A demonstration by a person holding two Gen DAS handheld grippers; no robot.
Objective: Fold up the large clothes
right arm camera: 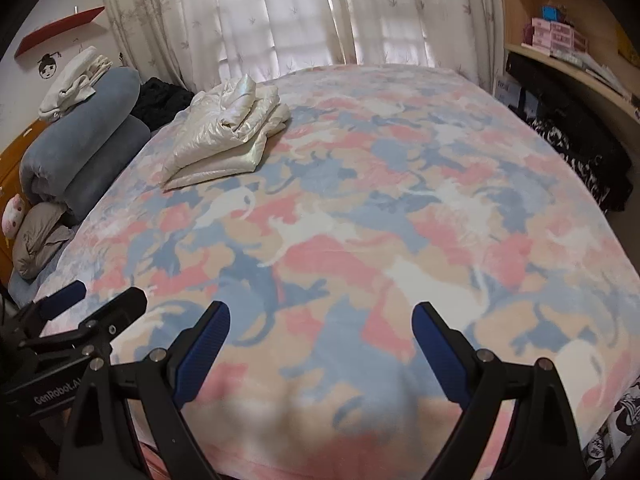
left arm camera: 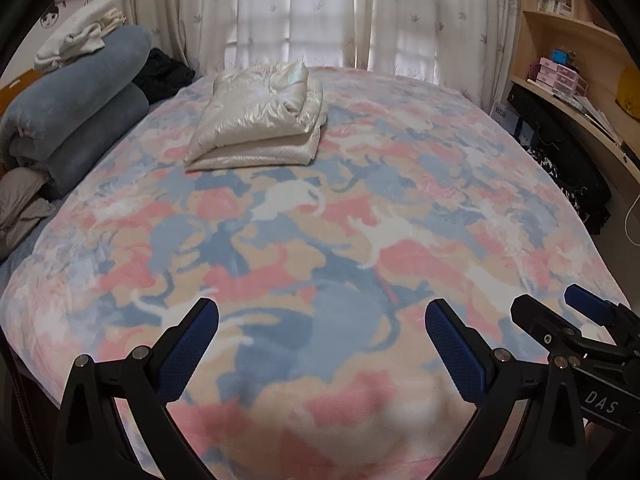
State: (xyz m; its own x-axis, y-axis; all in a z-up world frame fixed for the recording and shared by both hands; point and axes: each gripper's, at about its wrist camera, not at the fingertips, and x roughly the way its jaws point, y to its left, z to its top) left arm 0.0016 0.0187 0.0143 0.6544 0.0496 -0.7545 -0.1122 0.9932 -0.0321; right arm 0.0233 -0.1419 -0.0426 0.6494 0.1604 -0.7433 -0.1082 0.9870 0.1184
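Observation:
A shiny cream puffer jacket [left arm camera: 260,120] lies folded into a thick stack at the far side of the bed, left of centre; in the right wrist view the jacket [right arm camera: 224,136] sits further left. My left gripper [left arm camera: 322,312] hovers open over the near part of the patterned blanket [left arm camera: 320,248], far from the jacket, with nothing between its fingers. My right gripper [right arm camera: 320,316] is open too, empty, over the same near area. Each gripper shows in the other's view: the right gripper [left arm camera: 560,308] at the lower right, the left gripper [right arm camera: 100,300] at the lower left.
A rolled blue duvet [left arm camera: 80,108] with white folded cloth [left arm camera: 80,36] on top lines the bed's left side, beside a black garment [left arm camera: 164,72] and a grey pillow [right arm camera: 40,232]. Curtains [left arm camera: 320,12] hang behind. Wooden shelves [left arm camera: 576,60] and dark bags [left arm camera: 560,152] stand at the right.

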